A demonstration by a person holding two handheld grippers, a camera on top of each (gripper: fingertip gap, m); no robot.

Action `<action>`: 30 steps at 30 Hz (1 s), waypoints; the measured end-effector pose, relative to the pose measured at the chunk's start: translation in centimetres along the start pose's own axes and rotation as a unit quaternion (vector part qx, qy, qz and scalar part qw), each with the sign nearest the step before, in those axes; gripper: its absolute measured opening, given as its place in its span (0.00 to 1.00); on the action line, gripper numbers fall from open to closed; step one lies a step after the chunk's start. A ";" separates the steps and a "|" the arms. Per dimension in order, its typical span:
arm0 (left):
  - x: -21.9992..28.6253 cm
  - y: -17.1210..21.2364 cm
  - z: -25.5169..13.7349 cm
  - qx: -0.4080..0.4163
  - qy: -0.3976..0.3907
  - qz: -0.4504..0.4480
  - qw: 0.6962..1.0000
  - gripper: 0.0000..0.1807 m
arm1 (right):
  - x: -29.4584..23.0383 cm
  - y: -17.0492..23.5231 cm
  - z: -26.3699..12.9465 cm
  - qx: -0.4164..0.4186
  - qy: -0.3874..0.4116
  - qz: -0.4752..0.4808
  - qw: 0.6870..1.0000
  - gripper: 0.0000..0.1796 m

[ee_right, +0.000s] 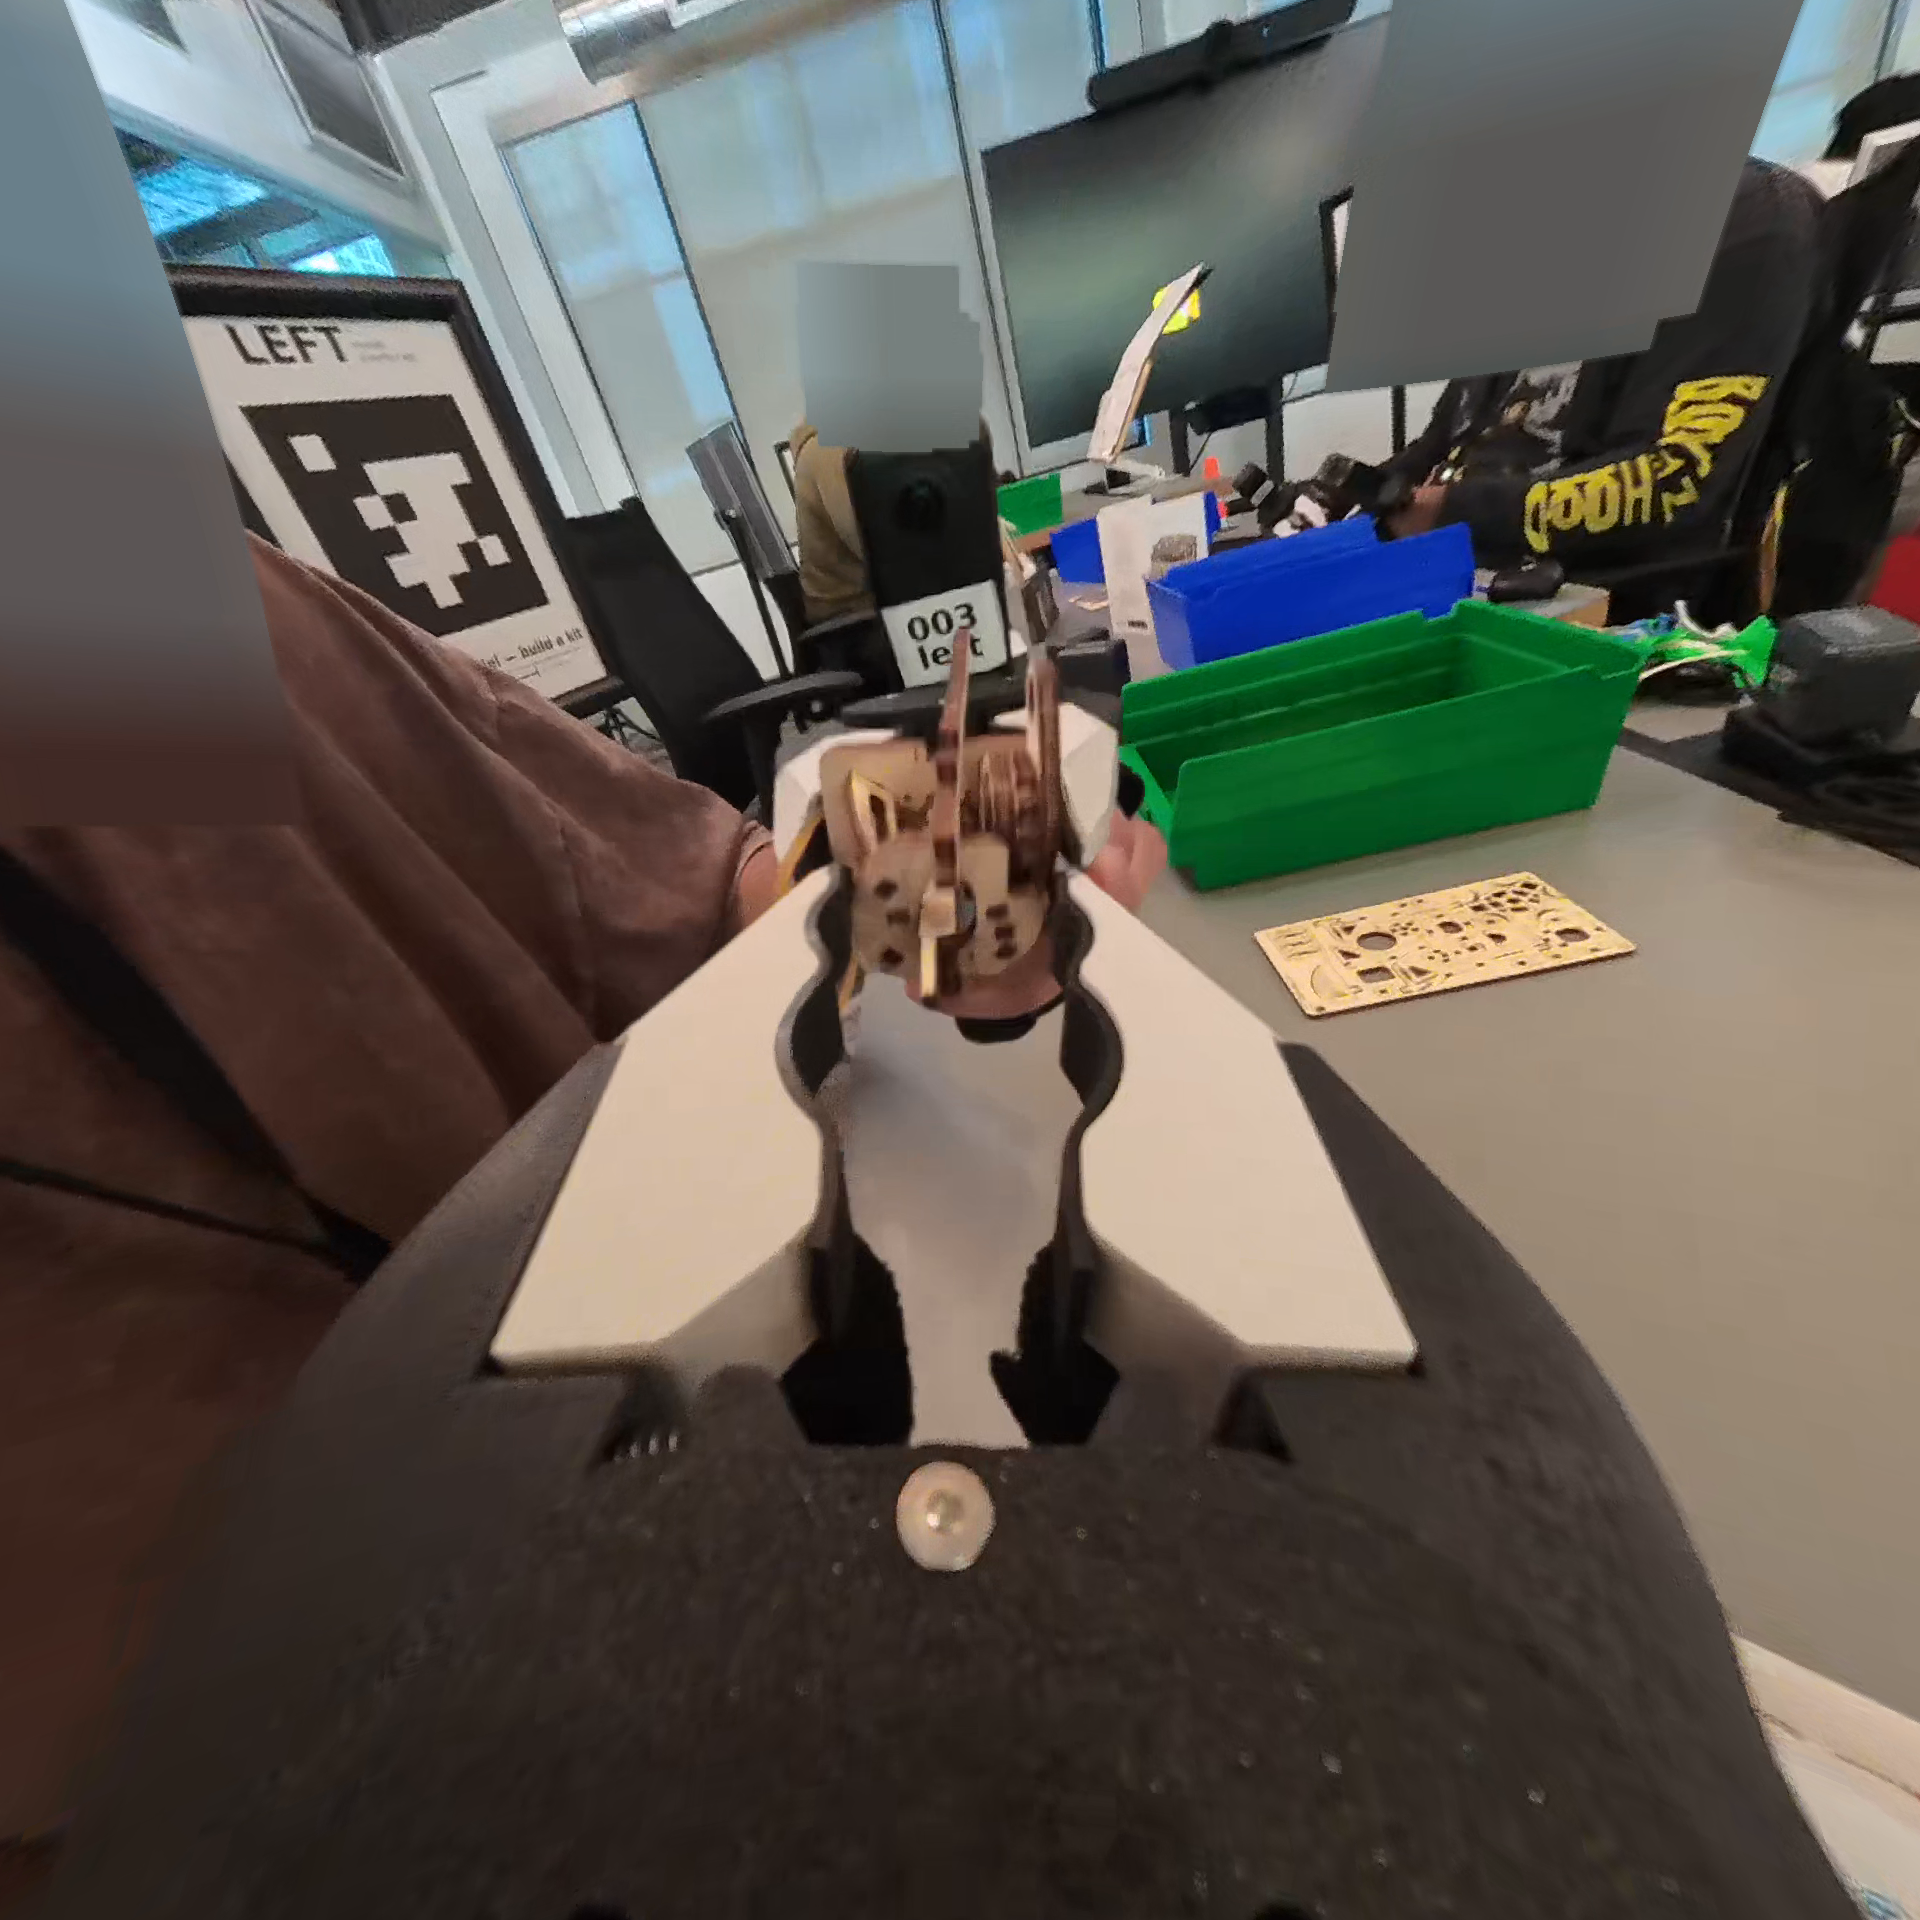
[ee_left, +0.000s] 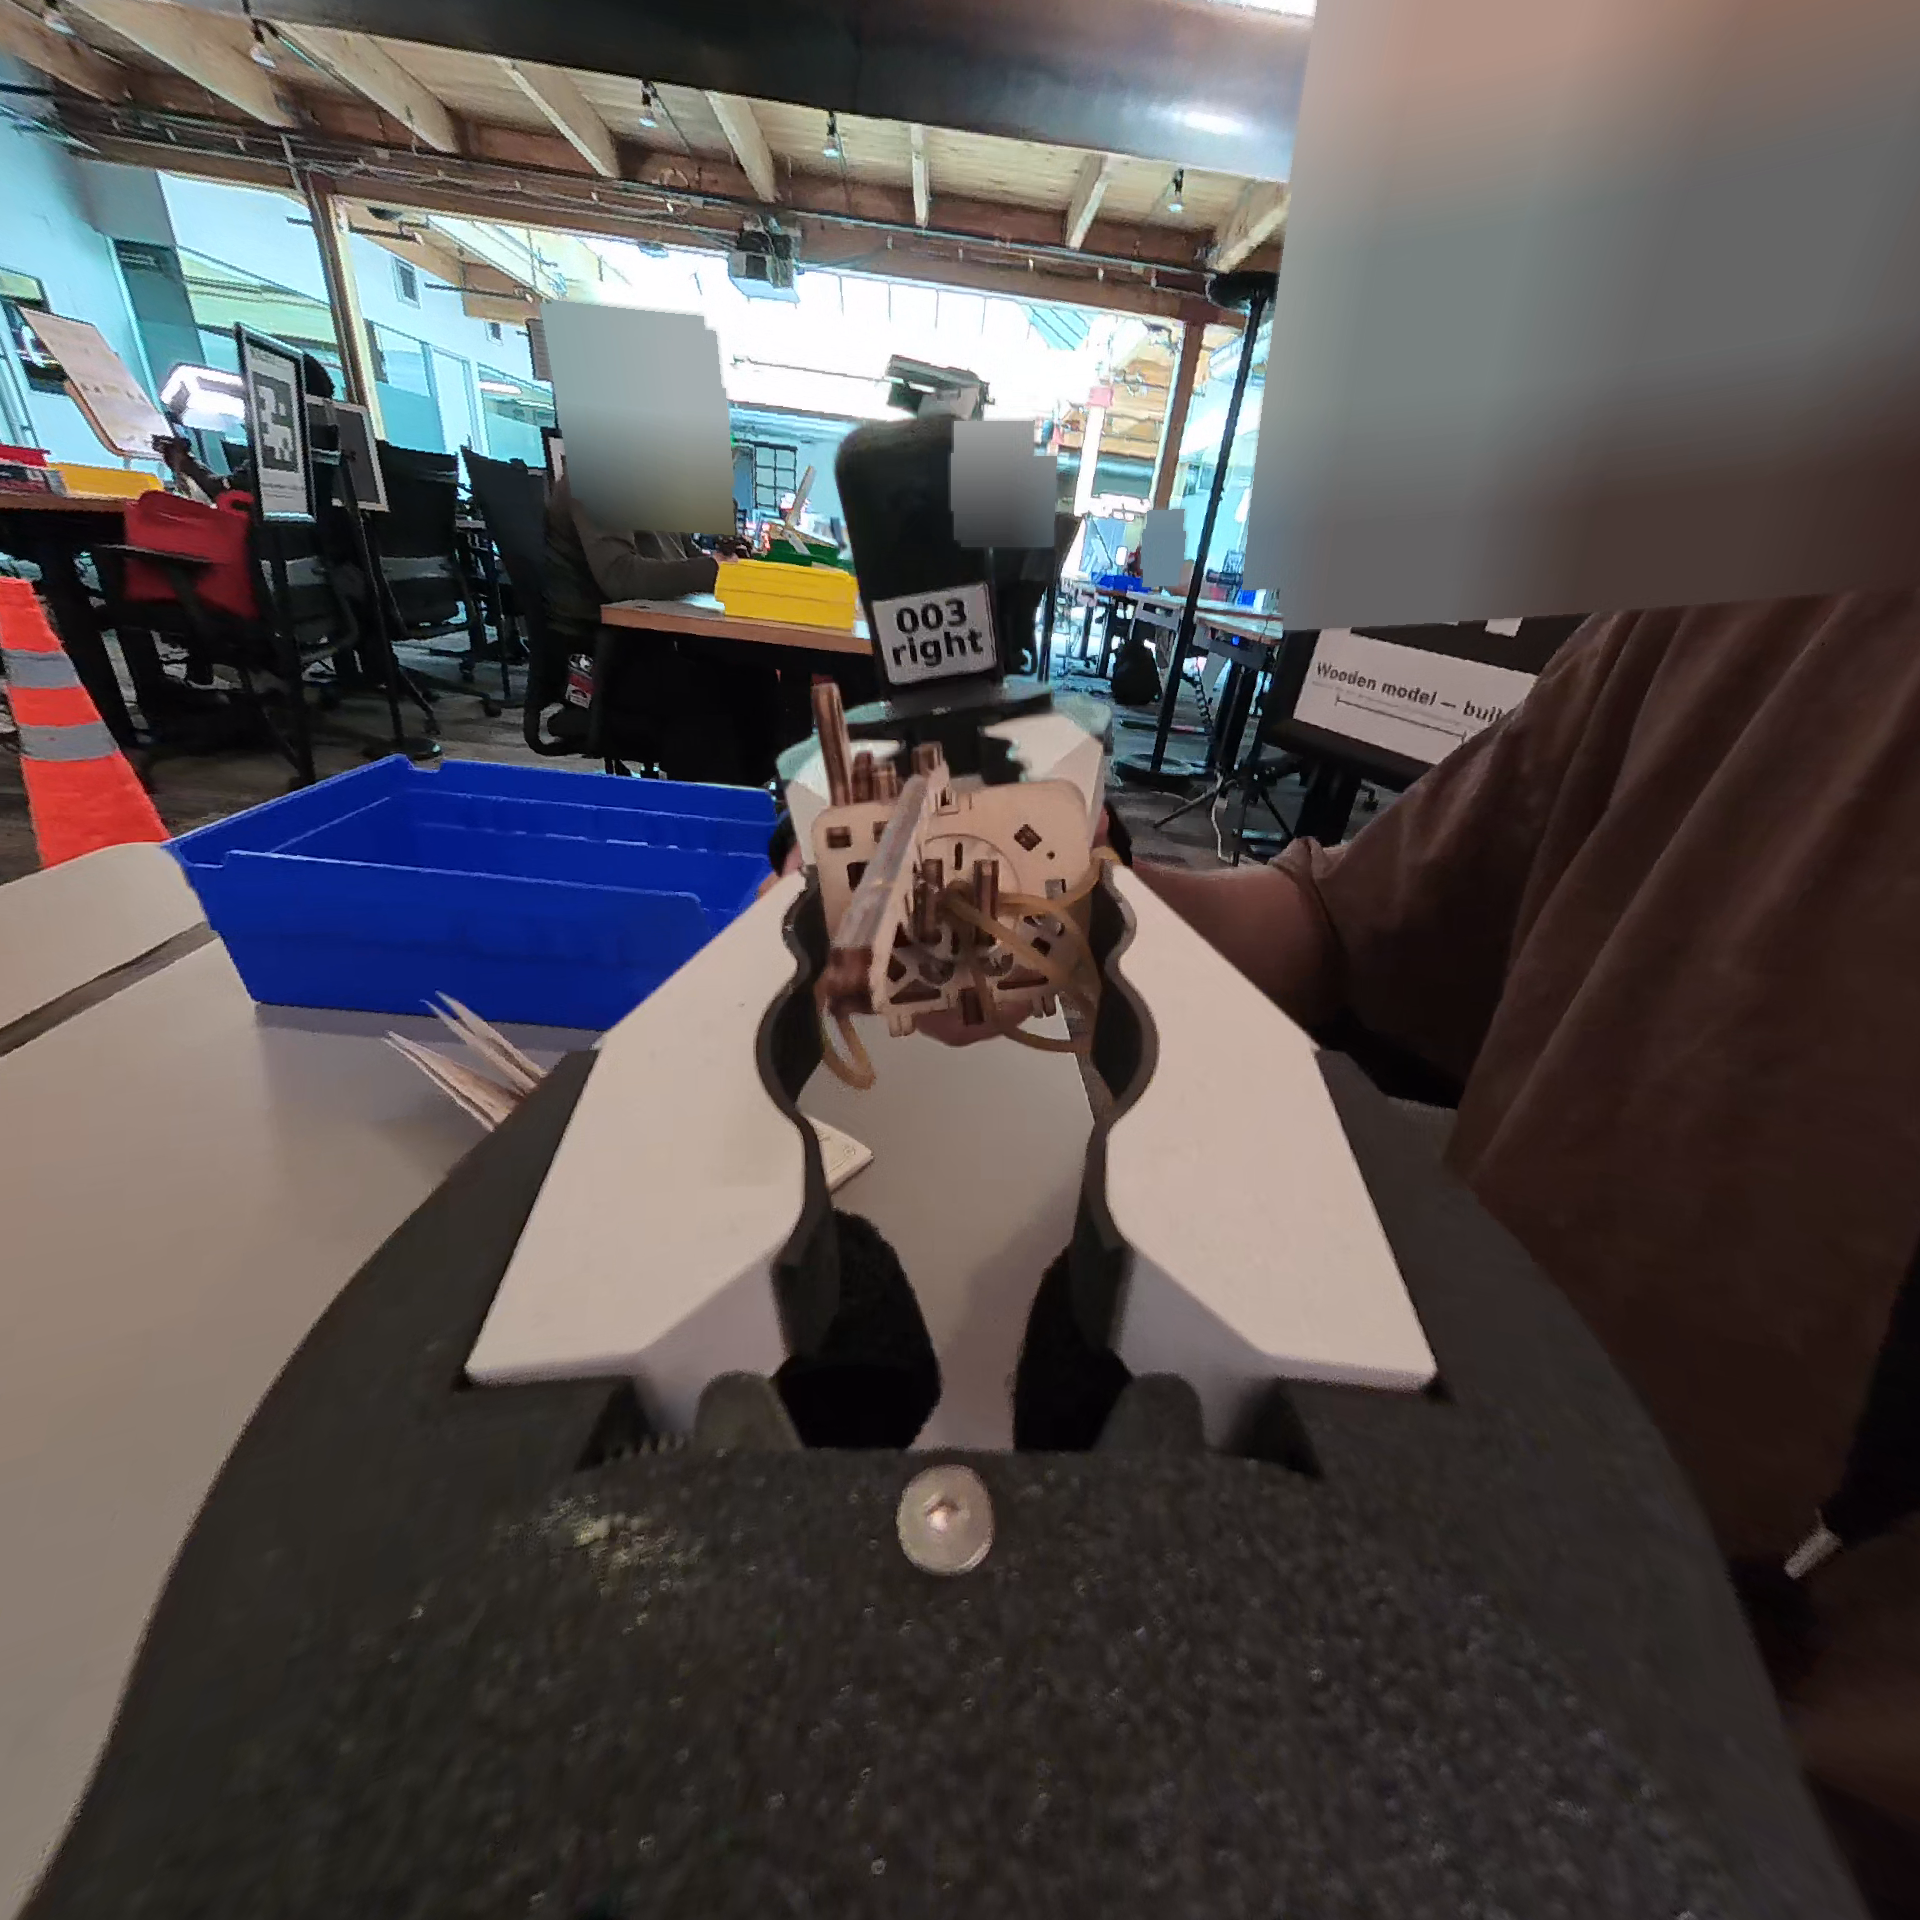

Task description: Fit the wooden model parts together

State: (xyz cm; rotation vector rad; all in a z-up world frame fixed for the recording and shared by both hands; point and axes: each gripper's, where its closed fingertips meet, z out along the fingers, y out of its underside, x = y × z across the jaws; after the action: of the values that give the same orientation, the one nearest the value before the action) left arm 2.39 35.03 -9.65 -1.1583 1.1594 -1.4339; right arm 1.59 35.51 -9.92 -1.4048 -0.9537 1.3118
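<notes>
A small wooden model (ee_left: 966, 831) of laser-cut plates, pegs and gears, with tan rubber bands hanging off it, is held in the air above the grey table (ee_left: 156, 1195). My left gripper (ee_left: 956, 914) is shut on its near side. My right gripper (ee_left: 1049, 758) faces it from the far side. In the right wrist view my right gripper (ee_right: 945, 899) is shut on the same model (ee_right: 935, 862), and the left gripper (ee_right: 1086, 774) shows behind it. A thin wooden strip sticks out of the model toward the left.
A blue bin (ee_left: 468, 894) and a folded paper leaflet (ee_left: 468, 1060) lie on the table to the left. A green bin (ee_right: 1371, 748) and a flat wooden parts sheet (ee_right: 1444, 940) lie to the right. A person's brown sleeve (ee_right: 416, 883) is close by. Left and right tips are no more than a few centimetres apart.
</notes>
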 end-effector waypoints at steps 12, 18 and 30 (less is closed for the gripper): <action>-1.8 0.8 0.2 -0.034 -0.056 0.005 0.998 0.27 | 1.9 0.2 -0.9 0.030 0.009 0.041 0.999 0.20; -3.3 -0.4 -1.9 -0.026 -0.084 -0.014 0.996 0.27 | 3.1 -0.1 -2.6 0.012 0.040 0.013 0.999 0.20; -3.3 -1.2 -3.8 -0.101 -0.076 0.018 0.992 0.13 | 3.2 1.6 -2.7 -0.071 0.052 -0.013 0.996 0.20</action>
State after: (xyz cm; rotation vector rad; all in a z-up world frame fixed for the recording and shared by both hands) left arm -1.03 38.82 -9.29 -1.3546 1.2325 -1.1990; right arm 4.57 37.82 -12.37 -1.5487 -1.0073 1.1582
